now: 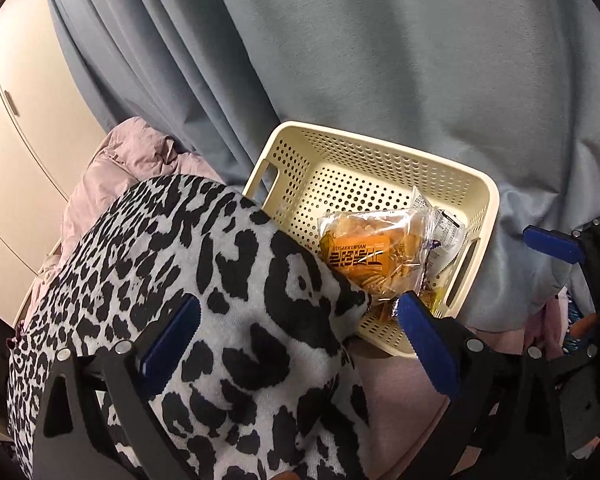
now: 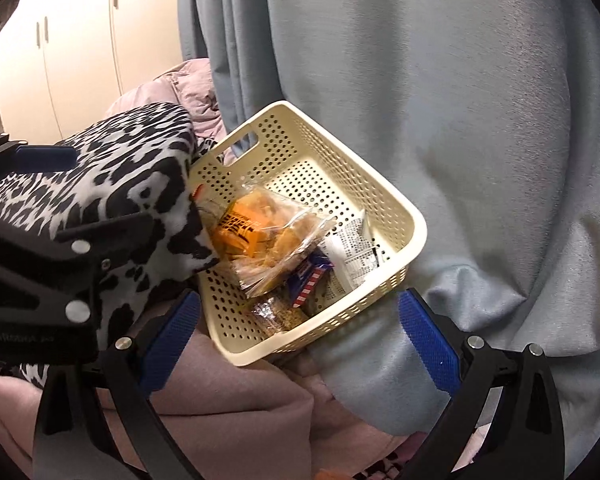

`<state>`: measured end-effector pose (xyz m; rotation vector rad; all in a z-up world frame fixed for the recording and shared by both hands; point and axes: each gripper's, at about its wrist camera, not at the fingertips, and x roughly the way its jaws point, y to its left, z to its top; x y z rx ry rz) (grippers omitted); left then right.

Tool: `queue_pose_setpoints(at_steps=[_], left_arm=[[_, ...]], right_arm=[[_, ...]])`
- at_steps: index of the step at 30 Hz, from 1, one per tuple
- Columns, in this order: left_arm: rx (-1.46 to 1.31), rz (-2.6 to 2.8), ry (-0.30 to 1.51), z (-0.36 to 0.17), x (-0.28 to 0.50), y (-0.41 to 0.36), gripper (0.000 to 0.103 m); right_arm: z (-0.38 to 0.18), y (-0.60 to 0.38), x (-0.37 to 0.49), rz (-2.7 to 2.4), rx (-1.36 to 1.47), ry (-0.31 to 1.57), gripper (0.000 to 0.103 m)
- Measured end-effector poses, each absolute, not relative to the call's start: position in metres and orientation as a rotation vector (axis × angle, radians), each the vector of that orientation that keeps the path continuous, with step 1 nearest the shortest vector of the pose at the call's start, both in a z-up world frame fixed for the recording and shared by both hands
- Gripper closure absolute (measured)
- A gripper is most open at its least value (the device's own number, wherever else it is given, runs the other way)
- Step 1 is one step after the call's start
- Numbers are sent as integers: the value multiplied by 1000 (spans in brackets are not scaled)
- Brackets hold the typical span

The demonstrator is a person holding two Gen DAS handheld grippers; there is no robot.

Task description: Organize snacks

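I see both my left claw (image 1: 300, 336) and right claw (image 2: 300, 320) gaping empty, the basket (image 2: 384, 196) ahead, its snack packets (image 2: 260, 236) partly hidden by leopard-print fabric (image 1: 180, 280).

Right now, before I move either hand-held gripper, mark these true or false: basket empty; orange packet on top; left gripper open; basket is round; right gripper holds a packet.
1. The cream perforated plastic basket is empty: false, it holds snacks.
2. The orange-labelled clear snack packet lies on top: true.
3. The left hand-held gripper is open: true.
4. The basket is round: false, rectangular.
5. The right hand-held gripper holds a packet: false, open, holding nothing.
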<state>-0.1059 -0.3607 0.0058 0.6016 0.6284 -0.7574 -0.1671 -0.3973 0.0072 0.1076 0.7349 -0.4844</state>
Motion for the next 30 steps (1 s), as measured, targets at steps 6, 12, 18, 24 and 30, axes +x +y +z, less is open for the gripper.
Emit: queue_pose_setpoints(at_steps=[6, 12, 18, 24, 30], left_arm=[[616, -752, 622, 6, -105, -364, 5], [623, -744, 624, 4, -103, -365, 5], [622, -743, 627, 3, -101, -366, 5], [621, -744, 626, 3, -101, -366, 5], [623, -749, 631, 3, -101, -366, 5]], right_arm=[[8, -401, -165, -489, 112, 730, 3], [8, -400, -162, -496, 100, 733, 3], [7, -402, -159, -506, 99, 733, 3], [8, -401, -158, -506, 93, 733, 3], [9, -400, -158, -507, 87, 730, 3]])
